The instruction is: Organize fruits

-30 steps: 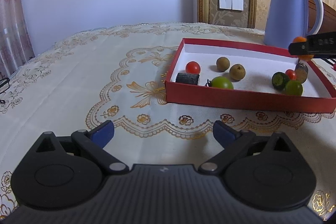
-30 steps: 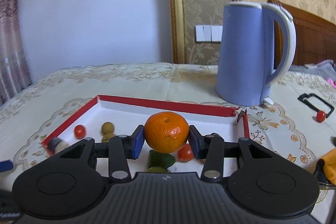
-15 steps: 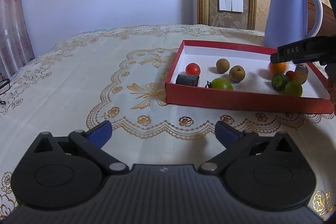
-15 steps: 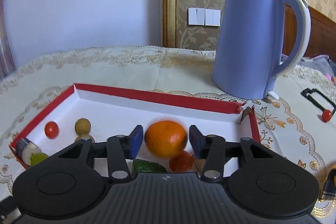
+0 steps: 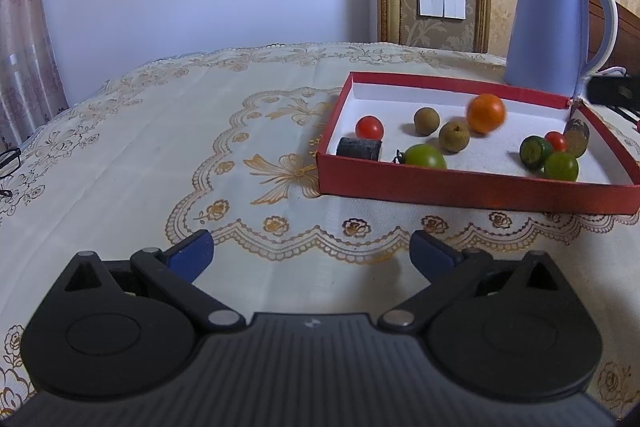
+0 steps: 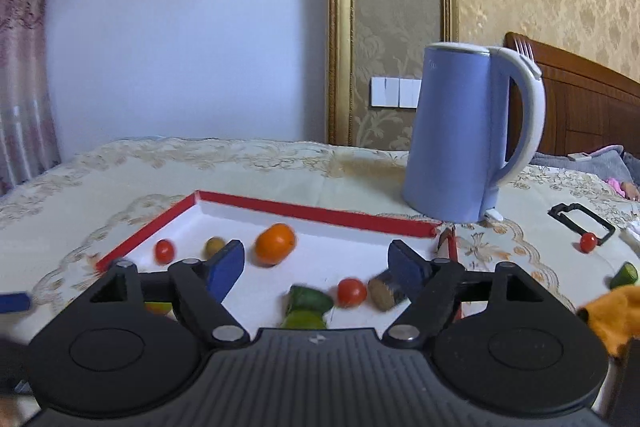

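The right claw [image 6: 316, 263] has just let go of the orange [image 6: 275, 243]: a sec ago its pads pinched the fruit, now the jaws have been opening and stand wide w/ nothing between them. The orange sits loose on the white floor of the red box [image 6: 320, 214], blurred, so prob. still rolling. It lies ahead of the claw and just left of centre, near the left pad, not touching it.

In the left view the orange [image 5: 485, 113] is toward the back of the box [image 5: 472, 189], near two brown fruits, apart from the cherry tomatoes and green pieces.

That drop looks done; one more fruit is in. A cherry tomato [image 6: 588, 242] and a green piece [image 6: 624, 275] lie outside on the cloth to the right, likely next.

The left claw [image 5: 312, 253] is released, empty, low over the tablecloth [image 5: 160, 147], well short of the box.
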Demonstrator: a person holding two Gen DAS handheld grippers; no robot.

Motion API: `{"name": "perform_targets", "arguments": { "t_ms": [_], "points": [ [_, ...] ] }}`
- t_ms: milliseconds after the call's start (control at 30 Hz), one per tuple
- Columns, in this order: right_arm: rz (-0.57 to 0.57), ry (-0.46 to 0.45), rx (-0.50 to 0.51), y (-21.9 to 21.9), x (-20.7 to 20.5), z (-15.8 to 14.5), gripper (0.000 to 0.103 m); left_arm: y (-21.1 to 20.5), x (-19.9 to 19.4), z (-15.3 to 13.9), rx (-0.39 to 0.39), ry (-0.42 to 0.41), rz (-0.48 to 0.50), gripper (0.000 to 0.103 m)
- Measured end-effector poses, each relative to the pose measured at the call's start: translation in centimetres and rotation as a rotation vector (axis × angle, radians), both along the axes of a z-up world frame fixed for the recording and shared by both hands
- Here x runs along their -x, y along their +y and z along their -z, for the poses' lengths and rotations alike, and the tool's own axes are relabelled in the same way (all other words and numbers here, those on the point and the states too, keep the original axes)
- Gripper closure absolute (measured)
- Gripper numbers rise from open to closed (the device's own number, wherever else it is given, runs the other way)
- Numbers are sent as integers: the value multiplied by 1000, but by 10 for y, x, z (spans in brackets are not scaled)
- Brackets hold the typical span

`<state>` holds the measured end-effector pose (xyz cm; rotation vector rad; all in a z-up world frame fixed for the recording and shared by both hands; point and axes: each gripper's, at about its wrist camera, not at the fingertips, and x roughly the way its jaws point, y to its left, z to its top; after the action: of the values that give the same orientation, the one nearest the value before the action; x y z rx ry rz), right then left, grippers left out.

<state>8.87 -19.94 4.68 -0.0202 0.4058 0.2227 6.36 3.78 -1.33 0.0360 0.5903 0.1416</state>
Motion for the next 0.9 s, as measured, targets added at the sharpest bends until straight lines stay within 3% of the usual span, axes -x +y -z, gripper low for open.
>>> {"name": "perform_targets", "arguments": {
  "t_ms": [167,233,600,900],
  "points": [
    [5,-10,-37,-8,36,9,14,-2,2,-1,-12,-10,1,0],
    [22,0,-20,-8,46,17,3,-4,2,-1,-20,-11,4,0],
    [105,165,28,-9,44,54,2,-19,5,-8,-37,-29,56,0],
    [87,135,78,1,51,57,2,-21,2,-6,-20,-11,67,0]
  ]
}}
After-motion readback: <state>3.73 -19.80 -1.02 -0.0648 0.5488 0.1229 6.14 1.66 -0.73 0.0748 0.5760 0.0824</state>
